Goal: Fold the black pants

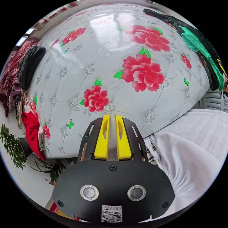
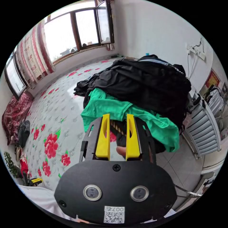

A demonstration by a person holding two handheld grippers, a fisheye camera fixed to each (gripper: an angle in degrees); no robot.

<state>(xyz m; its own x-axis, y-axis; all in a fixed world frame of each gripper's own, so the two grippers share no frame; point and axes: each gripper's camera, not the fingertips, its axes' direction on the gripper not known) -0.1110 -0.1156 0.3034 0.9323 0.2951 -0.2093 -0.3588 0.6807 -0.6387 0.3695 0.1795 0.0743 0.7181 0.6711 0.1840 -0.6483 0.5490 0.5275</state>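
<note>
1. The black pants cannot be told apart from the rest of a pile of black clothes (image 2: pixel 144 83) that is lying on the far side of the bed (image 2: pixel 54 111), heaped on top of a green garment (image 2: pixel 142 118). In the left gripper view the same black clothes (image 1: pixel 166 17) and green garment (image 1: pixel 194 40) are sitting at the bed's far edge.
2. You are holding your right hand-held gripper (image 2: pixel 118 118) in the air just in front of the green garment; its yellow jaws are standing slightly apart with nothing between them.
3. You are holding your left hand-held gripper (image 1: pixel 112 118) over the near edge of the bed (image 1: pixel 106 42), well apart from the pile; its jaws are nearly together, leaving a narrow gap and pinching nothing.
4. The bed is wearing a glossy white cover printed with red flowers.
5. A dark knitted item (image 1: pixel 30 66) is lying near one bed edge, and a red cloth (image 1: pixel 32 133) is hanging beside it.
6. White fabric (image 1: pixel 194 147) of your clothing is showing beside the left gripper.
7. A window (image 2: pixel 78 30) with a striped curtain (image 2: pixel 35 59) is standing beyond the bed, and a white radiator (image 2: pixel 204 128) is standing past the pile.
</note>
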